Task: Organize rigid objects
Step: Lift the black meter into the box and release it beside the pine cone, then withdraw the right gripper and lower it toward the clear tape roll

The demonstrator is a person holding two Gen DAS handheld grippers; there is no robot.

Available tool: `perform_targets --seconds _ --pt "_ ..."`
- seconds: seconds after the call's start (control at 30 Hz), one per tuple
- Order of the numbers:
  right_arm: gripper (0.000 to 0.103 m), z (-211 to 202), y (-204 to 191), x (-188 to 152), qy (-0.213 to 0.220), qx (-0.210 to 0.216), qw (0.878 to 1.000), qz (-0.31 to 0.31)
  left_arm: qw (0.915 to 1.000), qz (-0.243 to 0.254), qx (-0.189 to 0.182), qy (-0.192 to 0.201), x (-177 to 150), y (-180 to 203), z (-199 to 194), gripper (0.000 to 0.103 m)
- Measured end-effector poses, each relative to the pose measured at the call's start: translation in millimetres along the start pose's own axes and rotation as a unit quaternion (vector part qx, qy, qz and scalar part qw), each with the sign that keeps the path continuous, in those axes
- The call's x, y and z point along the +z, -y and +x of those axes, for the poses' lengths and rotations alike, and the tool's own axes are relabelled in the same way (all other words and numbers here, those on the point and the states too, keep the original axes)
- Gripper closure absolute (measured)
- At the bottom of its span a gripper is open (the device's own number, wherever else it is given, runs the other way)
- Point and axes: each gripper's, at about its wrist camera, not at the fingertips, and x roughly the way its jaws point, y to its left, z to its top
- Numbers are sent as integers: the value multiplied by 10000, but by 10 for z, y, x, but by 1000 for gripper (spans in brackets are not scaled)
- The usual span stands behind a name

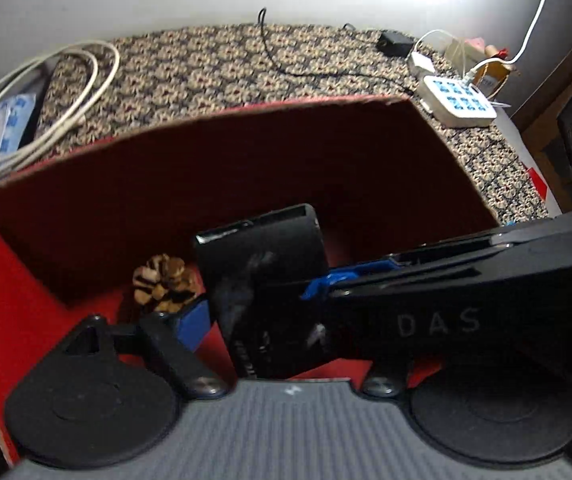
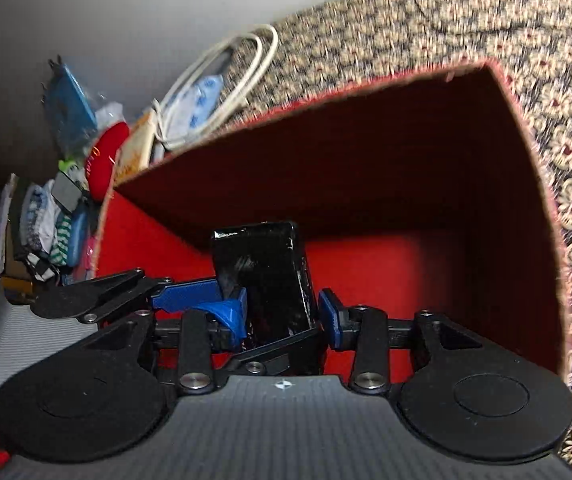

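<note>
open cardboard box (image 1: 246, 168) red inside with pale raw rim, glossy black rectangular case (image 2: 264, 276) with faint grey marks, brown-and-cream striped pine cone (image 1: 164, 284), blue finger pads (image 2: 331, 318) on black gripper arms, beige-navy-maroon floral cloth (image 1: 214, 68), white coiled cable (image 1: 46, 108), white power strip (image 1: 459, 102) with blue sockets

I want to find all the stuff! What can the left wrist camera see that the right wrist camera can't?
Only the left wrist view shows a pine cone inside the box and a white power strip on the patterned cloth. Only the right wrist view shows a cluttered pile with a red pouch beside the box. Both show the red box, the black case and a coiled white cable.
</note>
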Motion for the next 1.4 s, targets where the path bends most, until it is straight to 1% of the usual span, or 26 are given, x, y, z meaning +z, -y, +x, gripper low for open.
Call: perform_targets --seconds 0.07,0.1,0.13,0.17,0.2,0.27,0.33,0.43,0.5,0.6,0.77,0.87,0.97,1.03,1.23,1.4 --pt "78 75 -6 15 -176 -64 9997 143 9996 -182 14 -216 3 -71 84 42" --pt "78 104 6 17 -204 -35 9995 252 9994 -254 32 -232 7 -96 88 41" --pt "78 100 -7 20 -190 -6 9995 270 9994 -241 110 -228 20 -112 82 36" --pt "78 98 -10 14 -165 -5 9995 263 9993 -216 229 -221 23 -113 74 30" --pt "77 110 -9 5 -164 -70 9995 260 9989 -216 324 -251 26 -109 71 27" --pt "77 103 -13 -4 -207 -55 9994 279 9986 -349 212 -322 16 -151 69 27" --pt "77 85 -5 -8 -122 -32 9996 260 9984 -450 202 -290 13 -181 57 27" --pt "77 53 40 -25 2 123 9995 303 9982 -550 184 -155 -14 -201 27 26" --pt "77 42 77 -34 132 201 9990 383 9979 -581 274 -17 -34 -194 -11 26" --pt "77 -21 118 -63 351 309 9979 449 9966 -520 619 181 -75 -121 -88 27" --pt "77 -231 173 -202 761 484 9952 370 9935 -410 919 527 -144 4 -356 27" --pt "77 -384 180 -301 983 630 9926 341 9896 -240 1240 682 -202 118 -497 26" --pt "77 -528 145 -412 1199 707 9900 217 9838 -48 1602 803 -290 257 -614 25" --pt "77 -592 72 -500 1346 681 9885 84 9809 -5 1744 858 -354 302 -682 25" --pt "77 -811 -131 -754 1784 549 9814 -445 9746 -48 1977 1052 -556 405 -907 24" --pt "77 -939 -218 -956 1934 475 9779 -630 9685 -33 2202 1161 -728 498 -1043 24"
